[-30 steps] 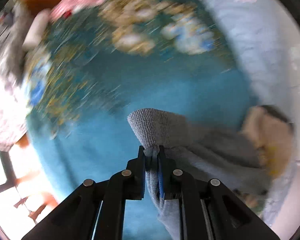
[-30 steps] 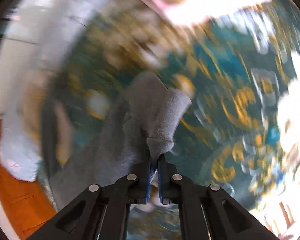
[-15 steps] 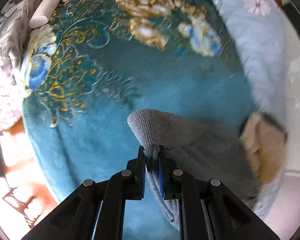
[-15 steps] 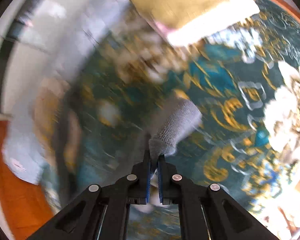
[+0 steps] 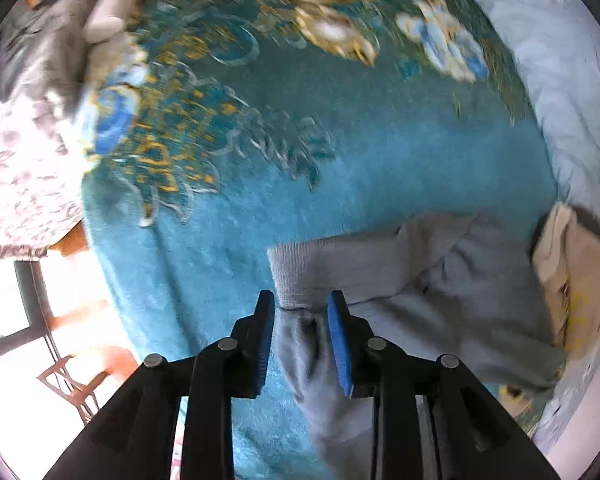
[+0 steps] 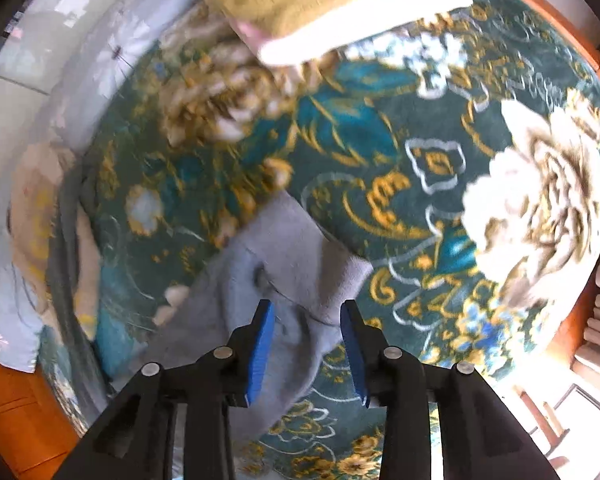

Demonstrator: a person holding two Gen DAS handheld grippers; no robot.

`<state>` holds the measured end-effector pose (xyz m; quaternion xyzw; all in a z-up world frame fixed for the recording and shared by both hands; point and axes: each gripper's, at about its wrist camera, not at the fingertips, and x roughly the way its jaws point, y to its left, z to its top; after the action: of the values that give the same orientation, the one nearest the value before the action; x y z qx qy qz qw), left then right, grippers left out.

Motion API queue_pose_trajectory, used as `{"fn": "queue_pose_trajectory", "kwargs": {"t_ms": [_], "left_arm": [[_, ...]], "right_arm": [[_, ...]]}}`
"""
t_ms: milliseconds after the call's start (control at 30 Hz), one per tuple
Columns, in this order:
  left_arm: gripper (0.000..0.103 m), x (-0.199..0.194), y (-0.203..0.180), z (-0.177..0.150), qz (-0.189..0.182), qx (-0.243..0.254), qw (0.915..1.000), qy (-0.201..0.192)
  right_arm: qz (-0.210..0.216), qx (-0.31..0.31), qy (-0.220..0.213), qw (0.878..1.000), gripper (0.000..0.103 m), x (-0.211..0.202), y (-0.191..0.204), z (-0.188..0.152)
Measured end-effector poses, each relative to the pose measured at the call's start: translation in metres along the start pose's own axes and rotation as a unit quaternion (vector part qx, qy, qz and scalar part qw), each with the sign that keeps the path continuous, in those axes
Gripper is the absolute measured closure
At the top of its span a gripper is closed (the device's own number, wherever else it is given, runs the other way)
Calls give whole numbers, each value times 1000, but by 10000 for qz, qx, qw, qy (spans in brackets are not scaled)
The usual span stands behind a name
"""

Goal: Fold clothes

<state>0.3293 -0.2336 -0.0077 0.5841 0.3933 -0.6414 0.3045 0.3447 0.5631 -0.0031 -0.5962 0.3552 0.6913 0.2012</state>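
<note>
Grey garment (image 5: 384, 280): knit, with a ribbed cuff; lies crumpled on the teal blanket (image 5: 340, 168), toward the blanket's edge that borders the pale blue sheet (image 5: 560, 92). In the left wrist view the ribbed cuff sits directly ahead of the fingertips, with cloth running back between the two fingers and down under them.

Left gripper (image 5: 301, 306): jaws apart, blue pads exposed; grey cloth fills the gap but neither pad presses it.

Same garment in the right wrist view (image 6: 284, 256): another folded end lies just ahead of the tips, the fabric trailing back between the fingers.

Right gripper (image 6: 307, 314): jaws spread wide, clamped on nothing (cloth lies loose in the gap).

Teal blanket, right wrist view (image 6: 400, 152): gold scrollwork and large cream flowers; it carries everything listed here.

Cream and yellow cloth (image 5: 572, 276): bunched just beyond the garment, at the sheet-side edge.

Olive and white folded cloth (image 6: 332, 4): at the far edge, well apart from the garment.

White roll (image 5: 110, 4): far corner, blurred.
</note>
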Motion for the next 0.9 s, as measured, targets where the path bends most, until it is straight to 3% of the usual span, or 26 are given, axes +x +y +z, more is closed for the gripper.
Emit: {"fn": "queue_pose_trajectory", "kwargs": {"t_ms": [233, 333, 500, 633, 733, 900], "left_arm": [[71, -54, 3, -22, -765, -561, 9954, -165], [69, -72, -9, -36, -945, -338, 9947, -235], [65, -104, -33, -48, -895, 721, 9917, -582], [61, -123, -40, -58, -509, 1527, 9817, -1013], [61, -117, -34, -59, -379, 1626, 9811, -977], [61, -88, -31, -44, -263, 1394, 9875, -690]], "right_arm": [[707, -190, -133, 9972, 60, -7, 51, 26], [962, -345, -60, 9948, 58, 0, 78, 33], [1088, -844, 129, 9904, 55, 8, 128, 32], [1149, -1147, 343, 9861, 50, 19, 164, 18], [1100, -1402, 500, 9827, 49, 28, 186, 7], [1068, -1655, 550, 9789, 47, 33, 215, 3]]}}
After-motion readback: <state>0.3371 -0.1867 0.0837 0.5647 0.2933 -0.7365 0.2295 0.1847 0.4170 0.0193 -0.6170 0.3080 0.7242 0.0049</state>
